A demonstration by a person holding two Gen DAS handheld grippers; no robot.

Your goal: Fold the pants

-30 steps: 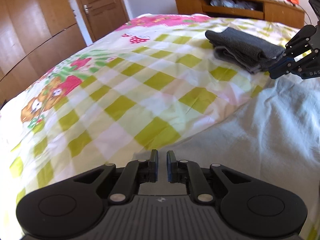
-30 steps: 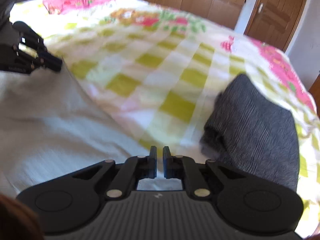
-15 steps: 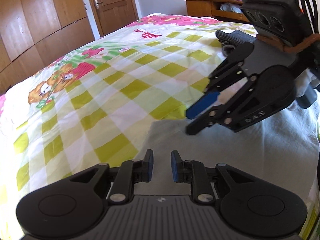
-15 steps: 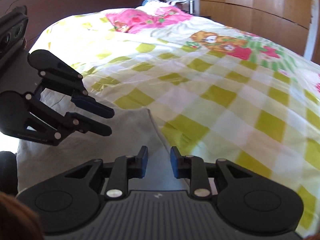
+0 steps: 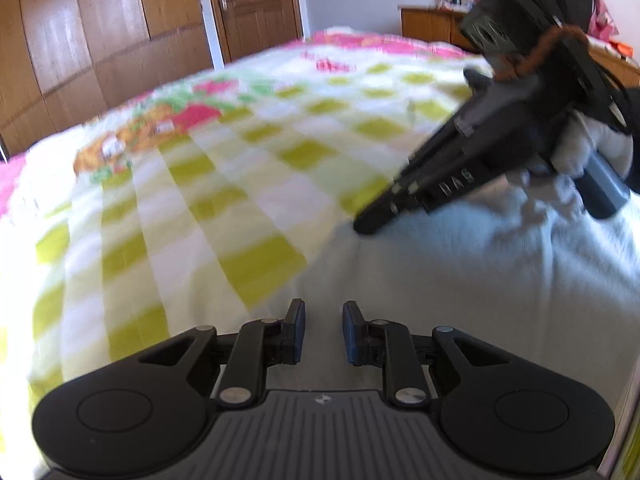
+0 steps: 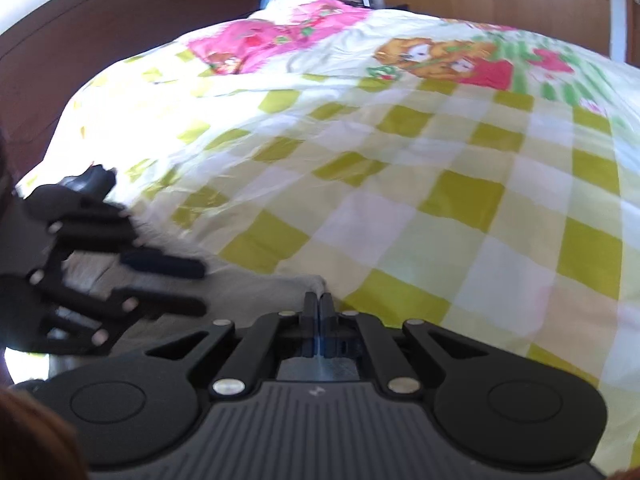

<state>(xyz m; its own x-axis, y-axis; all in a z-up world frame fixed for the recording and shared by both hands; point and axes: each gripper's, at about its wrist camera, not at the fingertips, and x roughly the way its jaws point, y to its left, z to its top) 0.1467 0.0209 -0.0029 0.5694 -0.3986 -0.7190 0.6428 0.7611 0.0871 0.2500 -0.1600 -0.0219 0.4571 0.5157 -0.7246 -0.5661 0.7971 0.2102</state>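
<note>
Moved: right tool (image 6: 319, 312) has swung in from the dark folded garment to the corner of the pale pants (image 5: 460, 280); its jaws have just been closing
Right tool: pinched tight on that pants corner
Left tool (image 5: 323, 330): narrow gap, nothing gripped; jaws over the cloth
Pants: spread on the checked bed (image 6: 460, 168), near edge

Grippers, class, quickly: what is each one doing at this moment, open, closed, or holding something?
Left gripper: open, nothing between its pads.
Right gripper: closed at the edge of the pale pants; whether it pinches the cloth cannot be told.
</note>
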